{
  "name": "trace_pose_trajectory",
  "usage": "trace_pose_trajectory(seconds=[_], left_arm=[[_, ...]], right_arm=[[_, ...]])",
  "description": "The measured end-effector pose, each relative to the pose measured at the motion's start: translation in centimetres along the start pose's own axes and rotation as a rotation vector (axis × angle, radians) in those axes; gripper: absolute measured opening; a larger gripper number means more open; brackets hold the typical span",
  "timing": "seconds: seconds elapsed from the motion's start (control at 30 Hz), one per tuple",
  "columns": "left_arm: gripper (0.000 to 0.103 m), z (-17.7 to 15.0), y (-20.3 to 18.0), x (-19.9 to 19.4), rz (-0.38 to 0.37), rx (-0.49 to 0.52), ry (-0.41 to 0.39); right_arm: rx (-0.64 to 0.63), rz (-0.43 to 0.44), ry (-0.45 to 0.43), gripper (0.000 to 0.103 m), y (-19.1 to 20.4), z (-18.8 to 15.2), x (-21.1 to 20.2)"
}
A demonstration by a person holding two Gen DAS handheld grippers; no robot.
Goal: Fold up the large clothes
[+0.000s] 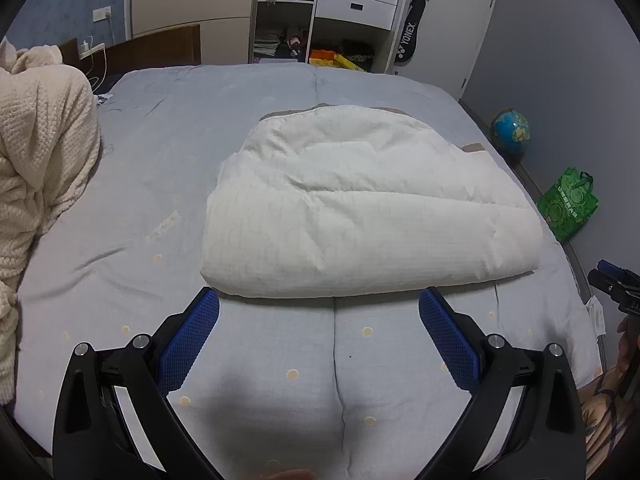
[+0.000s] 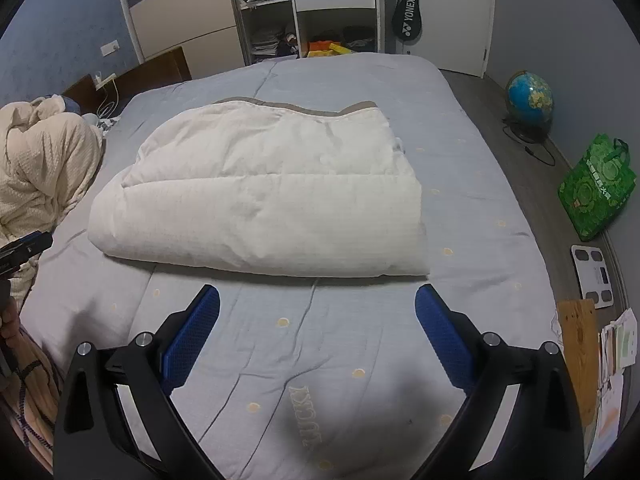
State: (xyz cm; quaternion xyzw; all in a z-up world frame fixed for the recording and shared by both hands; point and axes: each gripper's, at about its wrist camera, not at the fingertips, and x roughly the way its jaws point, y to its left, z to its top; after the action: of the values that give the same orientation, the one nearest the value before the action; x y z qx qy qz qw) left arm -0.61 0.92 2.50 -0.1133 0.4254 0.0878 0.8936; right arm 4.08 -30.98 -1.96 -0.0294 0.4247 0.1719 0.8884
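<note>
1. Left wrist view: the left gripper [image 1: 319, 308] has its blue fingers [image 1: 192, 340] spread wide apart. They hold nothing and hang over the bed [image 1: 160, 184].
2. A big white quilt [image 1: 360, 208] lies folded in the middle of the bed. Its thick folded edge faces the gripper, just past the fingertips, and does not touch them.
3. A cream knit blanket [image 1: 40, 184] is piled at the left edge of the bed. A globe [image 1: 510, 128] and a green bag [image 1: 568, 204] sit on the floor past the right edge.
4. The right gripper [image 1: 616, 284] peeks in at the right side.
5. Right wrist view: the right gripper [image 2: 317, 306] also has its blue fingers [image 2: 444, 336] spread wide, with nothing between them.
6. The white quilt [image 2: 264, 192] lies folded in the middle of the bed [image 2: 460, 168], just ahead of the fingers and a bit to the left.
7. The cream knit blanket [image 2: 44, 164] sits at the left edge. The globe [image 2: 530, 96], the green bag [image 2: 598, 192] and a white scale [image 2: 594, 276] are on the floor to the right.
</note>
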Motion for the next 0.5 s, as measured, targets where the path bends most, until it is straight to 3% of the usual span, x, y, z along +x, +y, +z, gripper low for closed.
trace_pose_trajectory(seconds=[0.5], left_arm=[[0.096, -0.03, -0.24, -0.08, 0.003, 0.017, -0.005]], right_arm=[[-0.014, -0.008, 0.004, 0.094, 0.48, 0.07, 0.21]])
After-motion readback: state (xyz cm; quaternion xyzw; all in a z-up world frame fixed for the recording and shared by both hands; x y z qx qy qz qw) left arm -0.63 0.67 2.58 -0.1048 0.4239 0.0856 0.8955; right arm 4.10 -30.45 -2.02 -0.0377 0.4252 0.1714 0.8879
